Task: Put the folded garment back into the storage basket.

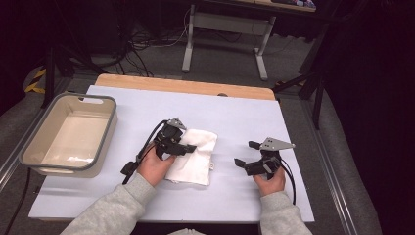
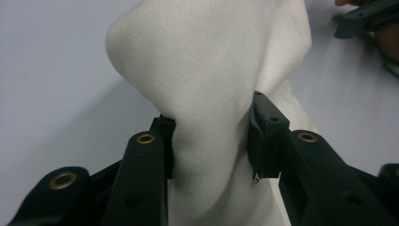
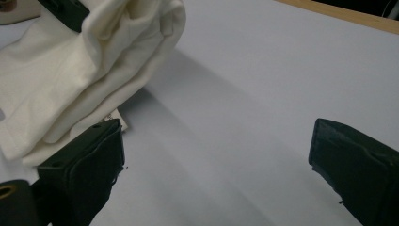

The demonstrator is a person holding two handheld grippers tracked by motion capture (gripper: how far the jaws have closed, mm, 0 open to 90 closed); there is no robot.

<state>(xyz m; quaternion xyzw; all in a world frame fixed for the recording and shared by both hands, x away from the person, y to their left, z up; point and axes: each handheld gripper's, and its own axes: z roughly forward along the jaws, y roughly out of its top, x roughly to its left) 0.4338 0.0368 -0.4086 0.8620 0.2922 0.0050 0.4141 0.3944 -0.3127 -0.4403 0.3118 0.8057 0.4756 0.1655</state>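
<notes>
Grey-rimmed empty tub (image 1: 105, 128) at the table's left, white table cover (image 1: 235, 117), wooden table edge (image 1: 186, 86), cables on floor (image 1: 142, 44)

The right gripper (image 3: 216, 160) hovers low over the pale table sheet (image 3: 263, 84), its two black jaws standing wide apart with nothing but bare surface between them. Just off the left jaw lies the white cloth (image 3: 61, 89), bunched and folded, one layer lifted up beyond that jaw. At the cloth's far top edge a black jaw of the left gripper (image 3: 66, 12) pokes in. Far ahead, a strip of wooden table edge (image 3: 348, 16) runs across
</notes>
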